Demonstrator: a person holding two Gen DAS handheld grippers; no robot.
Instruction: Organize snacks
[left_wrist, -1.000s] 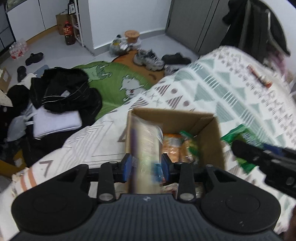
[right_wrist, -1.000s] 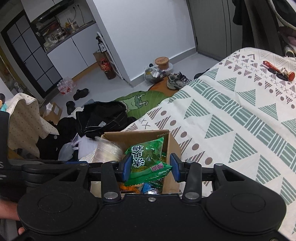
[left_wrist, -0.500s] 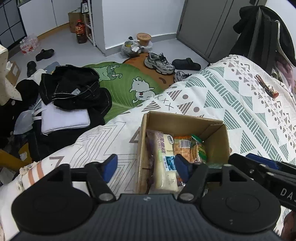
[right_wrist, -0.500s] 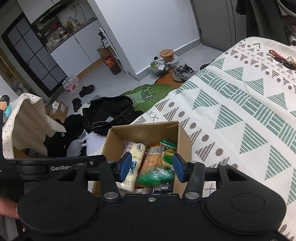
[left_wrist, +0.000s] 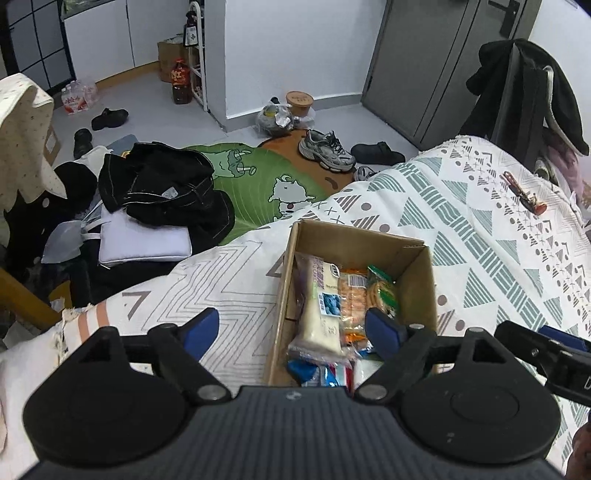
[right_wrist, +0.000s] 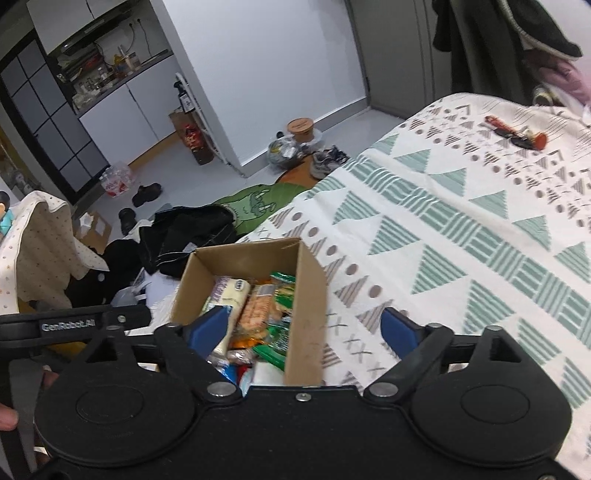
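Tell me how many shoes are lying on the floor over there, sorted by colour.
Black shoes: 3
Grey sneakers: 2, one partly hidden behind the bedspread
Total: 5

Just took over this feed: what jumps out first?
A cardboard box packed with snack packets sits on the patterned blanket near its edge. Both claws, left and right, hang open and empty over it. Beyond, clothes and shoes litter the floor.
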